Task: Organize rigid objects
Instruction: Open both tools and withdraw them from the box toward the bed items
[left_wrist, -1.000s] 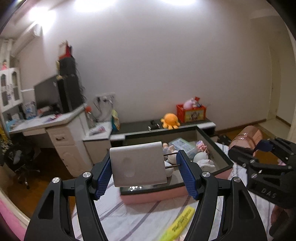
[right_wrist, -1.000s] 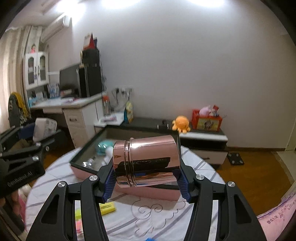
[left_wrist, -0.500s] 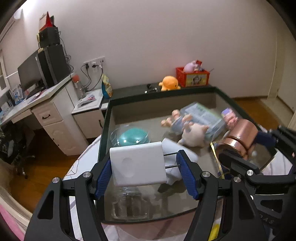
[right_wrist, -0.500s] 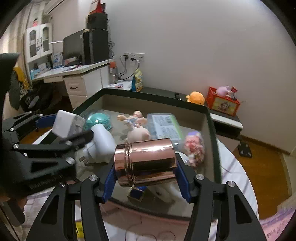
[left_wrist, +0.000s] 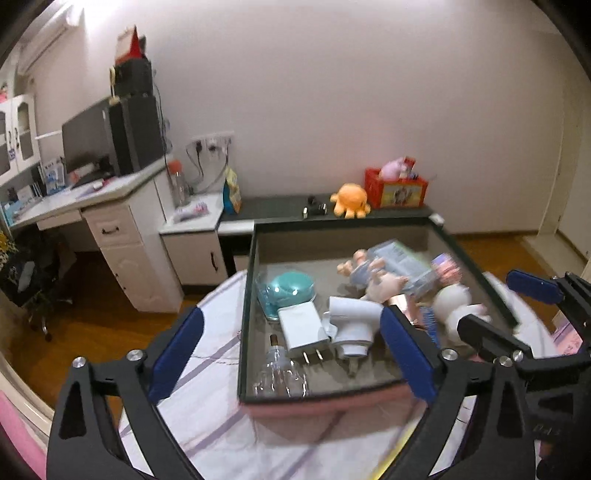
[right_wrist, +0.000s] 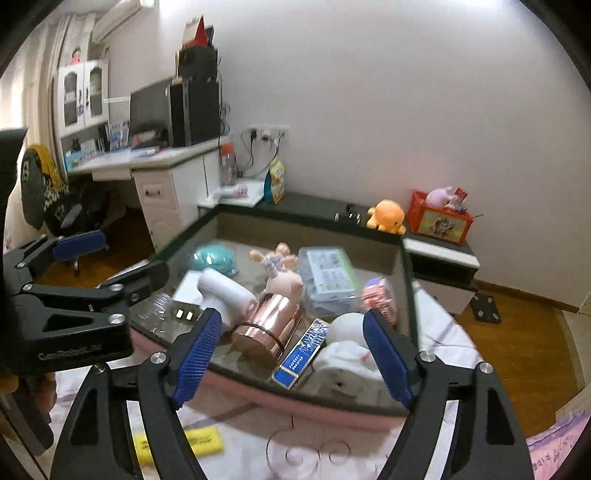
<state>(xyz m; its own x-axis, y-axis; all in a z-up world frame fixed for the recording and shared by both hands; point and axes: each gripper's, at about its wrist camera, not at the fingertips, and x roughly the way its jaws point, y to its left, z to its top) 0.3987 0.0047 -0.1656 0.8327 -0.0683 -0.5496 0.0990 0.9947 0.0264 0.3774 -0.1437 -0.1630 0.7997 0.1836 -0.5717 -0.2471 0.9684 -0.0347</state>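
Observation:
A pink storage box (left_wrist: 325, 413) with a dark rim stands on the round table. A white charger plug (left_wrist: 303, 330) lies inside it at the near left. A rose-gold metal cup (right_wrist: 267, 326) lies on its side near the box's middle. My left gripper (left_wrist: 291, 354) is open and empty above the box's near left edge. My right gripper (right_wrist: 295, 354) is open and empty above the box's near edge (right_wrist: 295, 393). The box also holds a second white plug (left_wrist: 352, 321), a teal round case (left_wrist: 290, 290), a clear bulb (left_wrist: 282, 373), a blue bar (right_wrist: 301, 354) and plush toys.
A yellow highlighter (right_wrist: 195, 441) lies on the white tablecloth in front of the box. Behind the table stand a white desk (left_wrist: 110, 221) with a monitor, a low dark cabinet with an orange plush octopus (left_wrist: 349, 201) and a red box (left_wrist: 395, 188).
Both grippers moved over the box, opened and let go. The white plug and the rose-gold cup now lie in the box. Both grippers have drawn back slightly.

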